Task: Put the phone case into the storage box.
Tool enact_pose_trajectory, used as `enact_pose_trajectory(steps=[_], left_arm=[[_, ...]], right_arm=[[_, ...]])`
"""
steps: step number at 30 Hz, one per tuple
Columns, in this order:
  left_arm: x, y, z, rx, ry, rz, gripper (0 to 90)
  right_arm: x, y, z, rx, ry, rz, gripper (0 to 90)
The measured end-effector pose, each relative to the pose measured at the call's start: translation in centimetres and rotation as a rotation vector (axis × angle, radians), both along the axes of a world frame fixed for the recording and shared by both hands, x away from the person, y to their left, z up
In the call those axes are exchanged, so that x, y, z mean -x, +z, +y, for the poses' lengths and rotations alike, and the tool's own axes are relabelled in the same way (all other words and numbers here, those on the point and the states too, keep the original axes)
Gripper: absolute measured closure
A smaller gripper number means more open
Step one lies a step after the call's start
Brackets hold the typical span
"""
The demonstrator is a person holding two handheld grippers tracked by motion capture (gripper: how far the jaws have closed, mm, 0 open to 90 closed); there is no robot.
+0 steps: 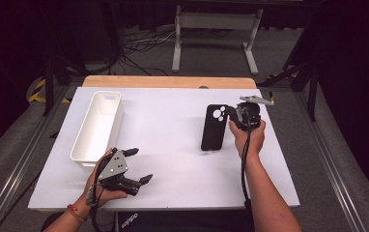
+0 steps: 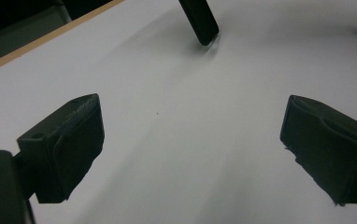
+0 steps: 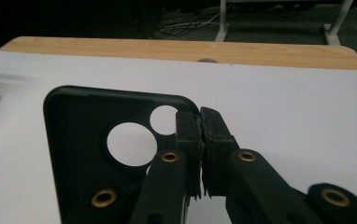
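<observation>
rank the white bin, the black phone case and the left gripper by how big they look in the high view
1. white bin
2. black phone case
3. left gripper, though it looks close to the case in size

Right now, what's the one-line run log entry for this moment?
right hand-held gripper: shut on phone case edge | left hand-held gripper: open, idle | white bin: untouched

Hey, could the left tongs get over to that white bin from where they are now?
Probably yes. The left tongs sit open and empty right beside the white bin's near end, with nothing between them.
</observation>
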State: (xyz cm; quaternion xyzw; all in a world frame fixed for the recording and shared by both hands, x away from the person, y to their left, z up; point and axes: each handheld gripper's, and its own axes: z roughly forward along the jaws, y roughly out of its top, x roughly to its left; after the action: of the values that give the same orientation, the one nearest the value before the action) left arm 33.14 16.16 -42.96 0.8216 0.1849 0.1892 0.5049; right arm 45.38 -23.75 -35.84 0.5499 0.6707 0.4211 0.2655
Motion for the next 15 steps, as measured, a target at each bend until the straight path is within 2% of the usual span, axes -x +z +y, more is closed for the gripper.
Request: enact_pose_trajectory(steps=[4,8,10,13,14,15], left_arm=[[0.0,0.0,0.1,0.007,0.004,0.009,7.1],[-0.1,0.1,0.2,0.006,0.003,-0.001,7.1],[-0.2,0.2,0.2,0.009,0.000,0.004,7.1],[-0.6,0.7,-0.1,0.021,0.012,0.006,7.2],[-0.7,0.8,-0.3,0.030,0.013,-0.002,7.6],[-1.0,1.2,-0.6,0.044,0.013,0.000,7.7]], right_arm=[[0.3,0.0,-0.1,0.001,0.009,-0.009,87.9],[0.5,0.0,-0.1,-0.002,0.008,-0.022,87.9],[0.8,0.0,0.1,0.004,0.006,-0.040,87.9],[1.1,0.2,0.3,0.009,0.012,-0.056,87.9],[1.4,0.6,0.6,0.026,0.010,-0.080,87.9],[1.5,0.7,0.7,0.032,0.012,-0.083,87.9]])
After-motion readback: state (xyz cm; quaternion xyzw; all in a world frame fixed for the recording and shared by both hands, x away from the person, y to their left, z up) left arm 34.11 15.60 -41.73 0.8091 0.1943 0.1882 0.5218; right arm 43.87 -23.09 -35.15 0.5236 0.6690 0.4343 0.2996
